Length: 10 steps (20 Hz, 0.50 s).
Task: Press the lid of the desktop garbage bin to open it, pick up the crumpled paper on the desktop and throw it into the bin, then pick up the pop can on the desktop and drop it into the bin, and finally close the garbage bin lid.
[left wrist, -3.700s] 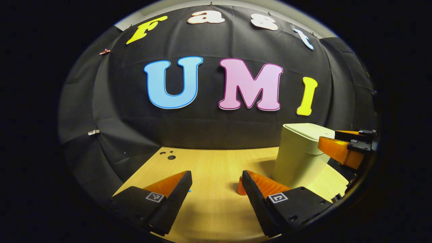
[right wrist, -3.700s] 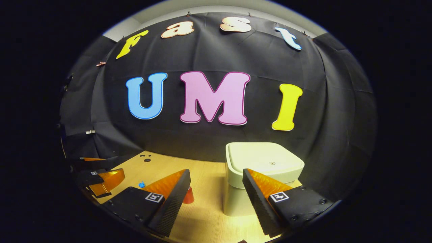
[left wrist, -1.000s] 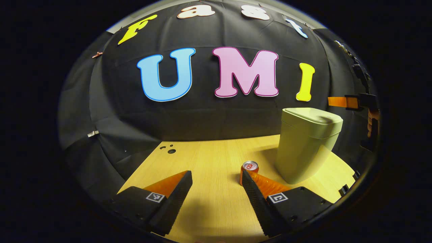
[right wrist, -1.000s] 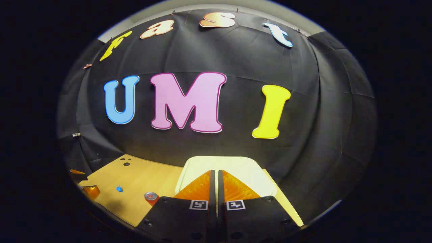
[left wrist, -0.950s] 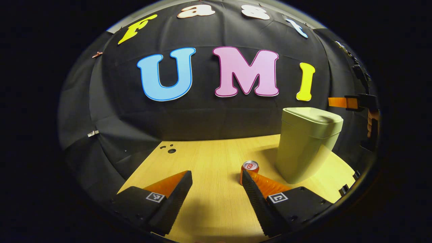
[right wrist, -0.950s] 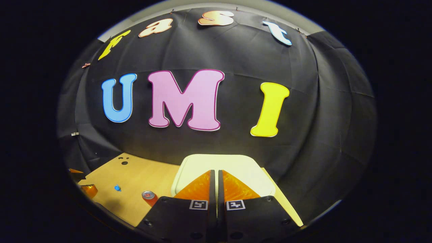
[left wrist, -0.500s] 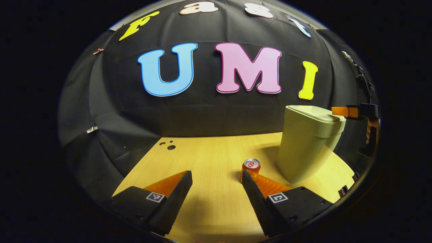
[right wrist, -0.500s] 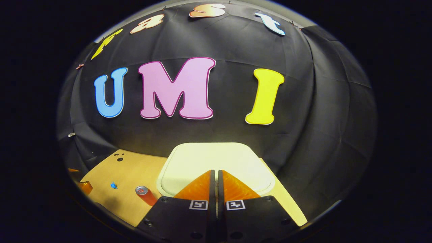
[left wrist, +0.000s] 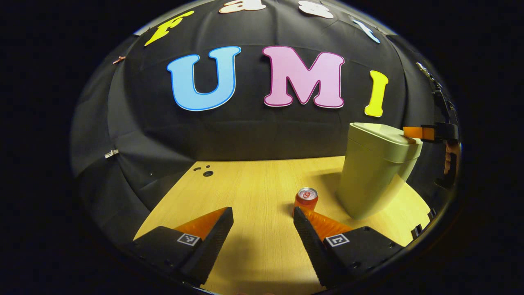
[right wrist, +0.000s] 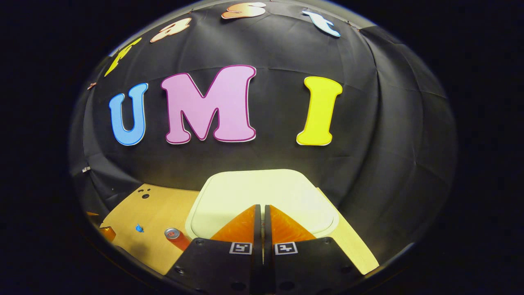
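- One garbage bin [left wrist: 378, 172] stands on the wooden table [left wrist: 254, 192], and I take it as my landmark; its lid [right wrist: 262, 196] is down and flat.
- One pop can [left wrist: 306, 199] stands upright on the table just beside the bin, on the side away from the right gripper; in the right gripper view the can [right wrist: 175, 237] shows low beside the bin's wall.
- One small blue scrap [right wrist: 139, 228] lies on the table farther from the bin than the can; it is too small to tell whether it is the crumpled paper.
- Two grippers are at work.
- The right gripper [right wrist: 262, 213] has its fingers pressed together with nothing between them, its tips over the bin's lid; seen from the left gripper view, this gripper [left wrist: 413, 132] meets the lid's far edge, and a hand [left wrist: 449, 157] holds it beyond the bin.
- The left gripper [left wrist: 262, 217] is spread wide and holds nothing, hanging over the table well short of the bin, with the can just past one fingertip.
- Three small dark holes [left wrist: 204, 171] mark the table's far corner, well apart from the bin.
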Motion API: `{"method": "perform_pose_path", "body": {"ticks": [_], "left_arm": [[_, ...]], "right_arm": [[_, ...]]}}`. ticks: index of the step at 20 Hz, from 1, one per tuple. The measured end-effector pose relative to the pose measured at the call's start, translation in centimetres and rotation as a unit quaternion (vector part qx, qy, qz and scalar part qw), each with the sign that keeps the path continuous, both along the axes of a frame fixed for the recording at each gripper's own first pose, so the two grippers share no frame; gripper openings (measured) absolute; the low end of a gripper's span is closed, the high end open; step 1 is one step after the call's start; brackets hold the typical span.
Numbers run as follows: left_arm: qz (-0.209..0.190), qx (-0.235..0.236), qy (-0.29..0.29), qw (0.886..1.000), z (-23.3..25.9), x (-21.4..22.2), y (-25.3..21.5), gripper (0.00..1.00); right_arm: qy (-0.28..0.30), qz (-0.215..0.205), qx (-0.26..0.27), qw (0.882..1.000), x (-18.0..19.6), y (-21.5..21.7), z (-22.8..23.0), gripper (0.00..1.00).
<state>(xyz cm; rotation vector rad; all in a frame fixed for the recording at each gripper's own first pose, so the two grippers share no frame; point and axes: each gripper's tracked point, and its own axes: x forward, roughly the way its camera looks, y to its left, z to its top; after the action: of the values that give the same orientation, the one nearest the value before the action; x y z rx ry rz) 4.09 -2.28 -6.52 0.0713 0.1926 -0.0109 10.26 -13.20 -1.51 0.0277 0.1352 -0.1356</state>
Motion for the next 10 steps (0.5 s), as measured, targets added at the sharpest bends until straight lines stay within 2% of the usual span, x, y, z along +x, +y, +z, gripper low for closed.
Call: {"method": "perform_pose_path", "body": {"ticks": [6,10], "left_arm": [[0.002,0.001,0.003,1.000,-0.36,0.22,0.15,0.95],[-0.001,0.002,0.007,1.000,-0.68,0.39,0.01,0.95]], "right_arm": [[-0.008,-0.006,0.011,1.000,-0.06,-0.03,-0.08,0.06],[-0.007,-0.006,-0.002,1.000,0.02,-0.02,-0.36,0.05]]}}
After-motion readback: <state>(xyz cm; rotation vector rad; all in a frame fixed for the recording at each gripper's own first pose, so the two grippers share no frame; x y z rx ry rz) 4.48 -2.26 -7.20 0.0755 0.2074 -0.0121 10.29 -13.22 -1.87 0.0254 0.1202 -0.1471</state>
